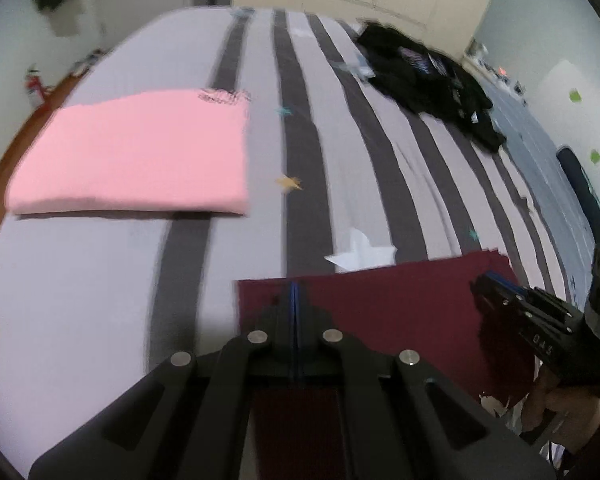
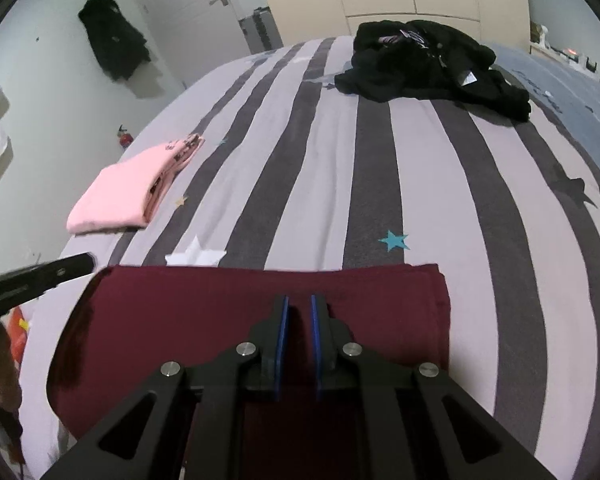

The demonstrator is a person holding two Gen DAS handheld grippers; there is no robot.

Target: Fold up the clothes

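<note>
A folded maroon garment (image 2: 228, 320) lies flat at the near edge of the striped bed (image 2: 380, 160). My right gripper (image 2: 299, 306) hovers over its middle, fingers a narrow gap apart, with only flat cloth seen beneath them. In the left wrist view the maroon garment (image 1: 380, 312) fills the lower right. My left gripper (image 1: 294, 290) is shut at its far left edge, pads pressed together with nothing seen between them. The right gripper (image 1: 486, 282) sits over the garment's right side. The left gripper (image 2: 86, 260) also shows in the right wrist view, beside the garment's left corner.
A folded pink garment (image 2: 120, 196) rests at the bed's left side. Dark clothes (image 2: 432, 64) are heaped at the far right. A black item (image 2: 114, 46) hangs on the left wall. Cupboards and a door stand behind the bed.
</note>
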